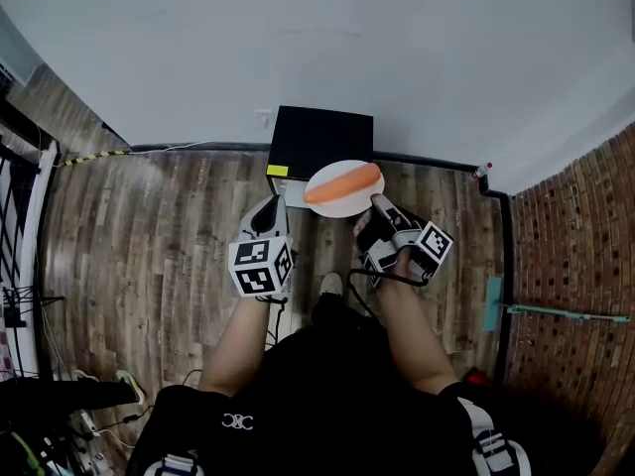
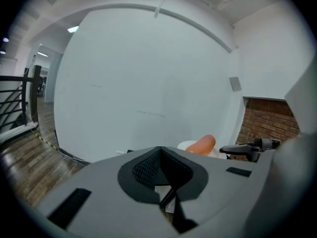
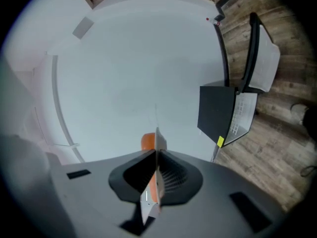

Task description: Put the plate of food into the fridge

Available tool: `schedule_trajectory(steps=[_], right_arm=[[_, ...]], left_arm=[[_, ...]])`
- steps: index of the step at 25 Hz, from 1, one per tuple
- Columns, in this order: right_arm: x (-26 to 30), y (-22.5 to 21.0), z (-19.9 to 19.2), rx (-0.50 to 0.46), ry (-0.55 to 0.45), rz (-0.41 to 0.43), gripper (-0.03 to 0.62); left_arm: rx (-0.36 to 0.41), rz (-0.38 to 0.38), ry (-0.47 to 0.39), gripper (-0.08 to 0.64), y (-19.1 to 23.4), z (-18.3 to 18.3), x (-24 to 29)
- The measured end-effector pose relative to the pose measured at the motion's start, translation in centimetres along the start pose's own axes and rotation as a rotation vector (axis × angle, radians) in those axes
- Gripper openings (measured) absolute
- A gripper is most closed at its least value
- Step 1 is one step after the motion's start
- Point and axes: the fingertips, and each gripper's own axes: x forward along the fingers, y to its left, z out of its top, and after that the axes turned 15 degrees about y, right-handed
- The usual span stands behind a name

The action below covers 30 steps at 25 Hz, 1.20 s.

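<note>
A white plate (image 1: 342, 191) carrying one long orange piece of food (image 1: 343, 182) hangs level in front of a small black fridge (image 1: 322, 142). My right gripper (image 1: 375, 206) is shut on the plate's near right rim. In the right gripper view the plate (image 3: 157, 144) shows edge-on, pinched between the pads of the right gripper (image 3: 155, 155). The fridge (image 3: 216, 114) stands against the wall with its door (image 3: 257, 68) swung open. My left gripper (image 1: 274, 206) floats just left of the plate, shut and empty. From the left gripper (image 2: 162, 155) the food (image 2: 202, 145) lies ahead to the right.
A white wall (image 1: 327, 38) runs behind the fridge. Brick wall (image 1: 575, 246) closes the right side, with a teal-handled tool (image 1: 556, 312) leaning there. A black railing (image 1: 20, 167) and cables lie at the left, on wood flooring (image 1: 159, 236).
</note>
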Motion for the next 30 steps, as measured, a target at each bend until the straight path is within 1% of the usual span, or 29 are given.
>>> schedule_trajectory(steps=[5, 8, 12, 15, 18, 23, 26, 30], right_arm=[[0.1, -1.5, 0.5, -0.033, 0.006, 0.026, 0.032], [0.6, -2.6, 1.9, -0.062, 0.035, 0.041, 0.032], [1.6, -4.4, 3.8, -0.020, 0.026, 0.020, 0.032], [2.2, -7.0, 4.3, 0.005, 0.010, -0.012, 0.032], [2.3, -9.8, 3.5, 0.004, -0.003, -0.011, 0.032], [4.9, -16.3, 3.1, 0.006, -0.045, -0.010, 0.032], [6.3, -21.1, 3.8, 0.014, -0.064, -0.002, 0.032], [8.2, -29.4, 4.5, 0.000, -0.052, -0.035, 0.032]], left_arm=[[0.004, 0.005, 0.013, -0.003, 1.0, -0.8, 1.6], [0.000, 0.016, 0.027, -0.003, 1.4, -0.8, 3.6], [-0.021, 0.027, 0.077, -0.003, 2.2, -0.8, 6.2], [-0.016, 0.016, 0.120, -0.003, 3.1, -2.0, 8.0], [0.004, -0.002, 0.130, -0.003, 3.9, -4.1, 8.9], [0.020, -0.032, 0.117, -0.003, 8.2, -8.0, 12.6], [0.012, -0.045, 0.116, -0.003, 10.5, -11.9, 15.9], [-0.001, -0.059, 0.101, -0.003, 13.3, -18.0, 21.0]])
